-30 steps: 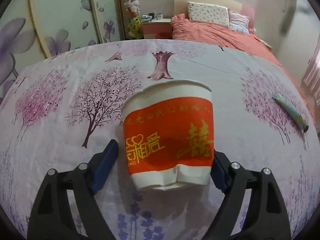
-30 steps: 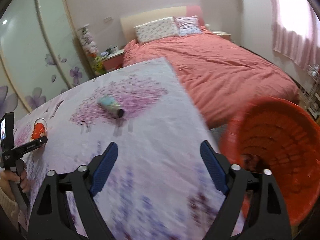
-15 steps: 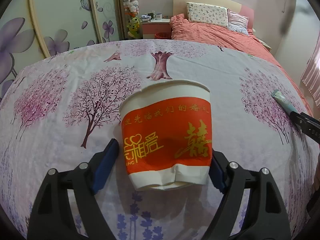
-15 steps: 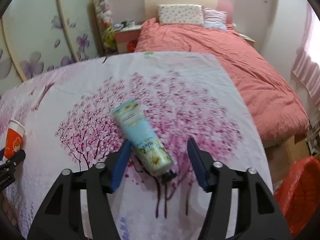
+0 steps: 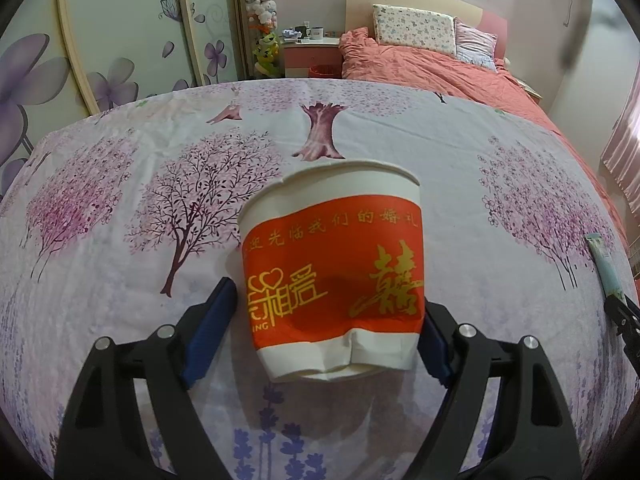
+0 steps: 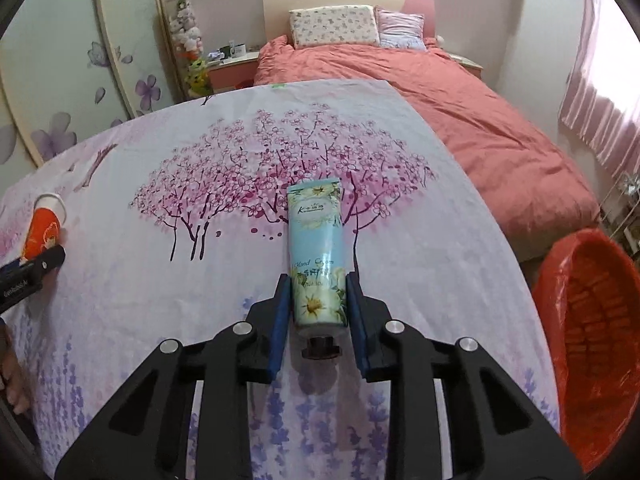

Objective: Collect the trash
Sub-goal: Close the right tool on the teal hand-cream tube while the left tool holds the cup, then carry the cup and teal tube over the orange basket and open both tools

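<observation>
1. I am working the right tongs [image 6: 318,308] around the hand cream tube [image 6: 318,256], which is lying on the table [image 6: 120,304] with its dark cap toward me. The jaws have just been closing and the blue pads are now pressing the tube's lower end from both sides.
2. I am holding the left tongs [image 5: 326,328] around the red-and-white paper cup [image 5: 334,276]. The cup is dented near its base and is sitting between the pads; the right pad is touching its side, while the left pad looks just apart from it, so I am calling these jaws wide and not yet gripping.
3. The orange trash basket [image 6: 592,328], lined with a red bag, is standing off the table's right edge, to the right of the tube.
4. Judging progress: neither piece is in the basket yet. The tube is caught but not lifted; the cup is only bracketed. What I can see inside the basket is too unclear to count anything collected.
5. Left to do: lifting the tube, carrying it right to the basket, then closing on the cup.
</observation>
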Action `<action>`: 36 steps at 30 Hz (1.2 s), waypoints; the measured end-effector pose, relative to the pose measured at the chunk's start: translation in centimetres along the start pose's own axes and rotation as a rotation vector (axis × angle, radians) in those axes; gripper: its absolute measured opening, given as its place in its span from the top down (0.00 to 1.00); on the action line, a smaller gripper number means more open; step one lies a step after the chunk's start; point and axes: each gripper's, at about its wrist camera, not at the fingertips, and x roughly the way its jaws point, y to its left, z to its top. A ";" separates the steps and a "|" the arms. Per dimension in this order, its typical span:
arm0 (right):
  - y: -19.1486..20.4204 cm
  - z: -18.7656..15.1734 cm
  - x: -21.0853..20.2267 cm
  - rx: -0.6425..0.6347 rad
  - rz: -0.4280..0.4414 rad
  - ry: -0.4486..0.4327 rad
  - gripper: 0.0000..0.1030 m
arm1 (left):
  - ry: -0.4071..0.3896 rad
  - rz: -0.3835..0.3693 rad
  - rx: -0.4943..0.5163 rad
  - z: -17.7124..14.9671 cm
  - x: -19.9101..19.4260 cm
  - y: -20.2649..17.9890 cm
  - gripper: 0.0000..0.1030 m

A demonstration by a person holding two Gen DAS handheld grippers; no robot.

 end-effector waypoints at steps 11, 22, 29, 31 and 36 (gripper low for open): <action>-0.4 0.1 0.0 0.011 0.043 -0.002 0.65 | -0.027 -0.092 -0.012 -0.5 -1.6 0.1 0.19; 0.0 0.6 0.5 0.003 0.022 -0.001 0.61 | -0.005 -0.052 0.015 -0.1 -0.5 -0.9 0.26; -0.6 0.4 0.4 0.022 0.030 -0.004 0.72 | -0.020 -0.061 -0.005 -0.2 -0.6 -0.8 0.32; -0.8 0.1 0.1 0.028 0.040 -0.007 0.73 | -0.025 -0.073 -0.010 -0.2 -0.8 -0.7 0.32; -1.1 -0.5 -1.1 0.052 0.063 -0.029 0.73 | -0.063 -0.070 0.025 -0.6 -2.5 -0.9 0.32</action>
